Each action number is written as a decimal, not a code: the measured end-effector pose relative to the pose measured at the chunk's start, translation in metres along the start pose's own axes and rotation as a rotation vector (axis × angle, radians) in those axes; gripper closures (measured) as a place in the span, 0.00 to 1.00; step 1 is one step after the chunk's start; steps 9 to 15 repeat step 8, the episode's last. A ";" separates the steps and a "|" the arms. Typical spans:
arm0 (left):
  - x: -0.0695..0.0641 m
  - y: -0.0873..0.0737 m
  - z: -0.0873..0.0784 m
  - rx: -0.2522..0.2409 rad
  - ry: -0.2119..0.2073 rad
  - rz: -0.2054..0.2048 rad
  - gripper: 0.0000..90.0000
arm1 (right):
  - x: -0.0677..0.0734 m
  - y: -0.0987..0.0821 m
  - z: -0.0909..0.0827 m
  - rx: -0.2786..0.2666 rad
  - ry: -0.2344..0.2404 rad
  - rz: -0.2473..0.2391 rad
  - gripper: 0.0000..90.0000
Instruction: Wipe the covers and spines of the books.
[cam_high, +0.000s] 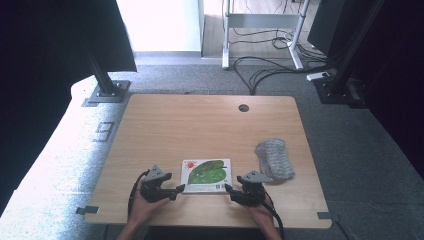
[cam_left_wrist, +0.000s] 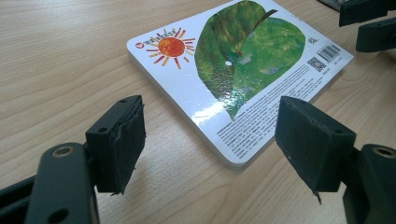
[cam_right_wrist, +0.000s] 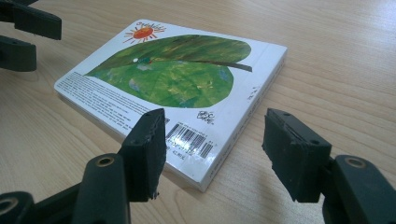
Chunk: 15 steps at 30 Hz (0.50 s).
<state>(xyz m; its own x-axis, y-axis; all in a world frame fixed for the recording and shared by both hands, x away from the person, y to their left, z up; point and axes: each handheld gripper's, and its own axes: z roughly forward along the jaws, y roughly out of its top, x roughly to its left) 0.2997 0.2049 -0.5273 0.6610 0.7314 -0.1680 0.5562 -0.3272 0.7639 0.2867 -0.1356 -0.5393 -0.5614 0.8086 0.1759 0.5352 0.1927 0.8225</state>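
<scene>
The high view looks forward and down from above the near edge of the pale wooden tabletop (cam_high: 165, 125), taking in the whole surface and the grey carpeted floor (cam_high: 350, 150) beyond it. The left gripper view sits low and close over the wood, looking between its own two black jaws of the left hand-held gripper (cam_left_wrist: 210, 140) toward the right. The right gripper view sits equally low on the right hand-held gripper (cam_right_wrist: 212, 147), facing left. All three views share the flat white board book with a green leaf and orange sun on its cover (cam_high: 206, 175), lying near the front edge; each gripper view catches the other's jaw tips past it.
</scene>
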 end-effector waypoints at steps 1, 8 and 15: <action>0.000 0.000 0.000 0.003 0.000 -0.001 0.28 | 0.000 0.000 0.000 -0.003 0.000 0.003 0.43; -0.001 0.000 0.003 0.015 -0.003 0.005 0.28 | -0.002 0.001 -0.002 -0.018 -0.007 -0.001 0.43; -0.001 0.000 0.003 0.015 -0.003 0.005 0.28 | -0.002 0.001 -0.002 -0.018 -0.007 -0.001 0.43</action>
